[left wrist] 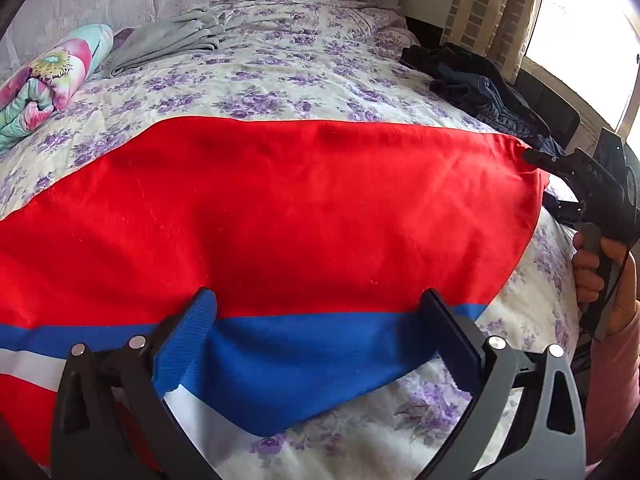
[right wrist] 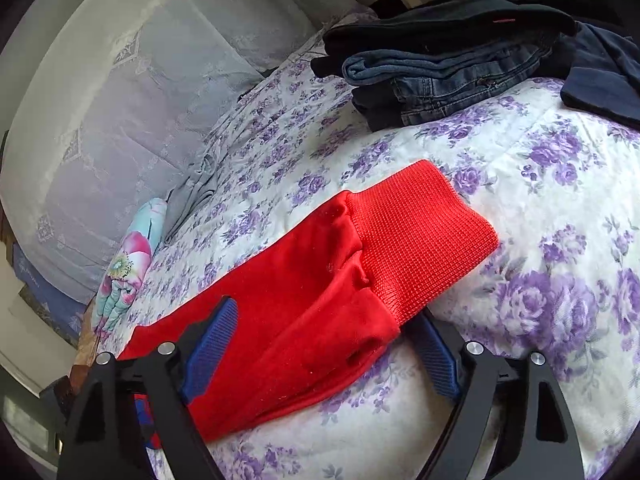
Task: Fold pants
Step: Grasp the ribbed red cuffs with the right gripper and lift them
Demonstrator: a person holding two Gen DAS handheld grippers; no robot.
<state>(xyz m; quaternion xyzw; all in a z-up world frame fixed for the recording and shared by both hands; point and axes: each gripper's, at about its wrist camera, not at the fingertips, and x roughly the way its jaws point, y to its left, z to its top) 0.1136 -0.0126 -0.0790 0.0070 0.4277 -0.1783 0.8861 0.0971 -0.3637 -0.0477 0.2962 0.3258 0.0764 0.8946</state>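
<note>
Red pants [left wrist: 280, 208] with a blue and white side stripe [left wrist: 304, 344] lie spread across the floral bedspread [left wrist: 256, 80]. My left gripper [left wrist: 320, 312] is open, its jaws wide apart over the blue stripe at the near edge. In the right wrist view the red leg [right wrist: 304, 292] ends in a ribbed red cuff [right wrist: 416, 236]. My right gripper [right wrist: 332, 332] is open, its jaws on either side of the leg just behind the cuff. The right gripper also shows in the left wrist view [left wrist: 536, 157], at the pants' right end.
A stack of folded dark jeans and pants [right wrist: 440, 68] sits at the bed's far right side. A grey garment [left wrist: 176, 40] and a rolled floral blanket [left wrist: 44, 80] lie at the far left. The headboard wall [right wrist: 120, 100] is behind.
</note>
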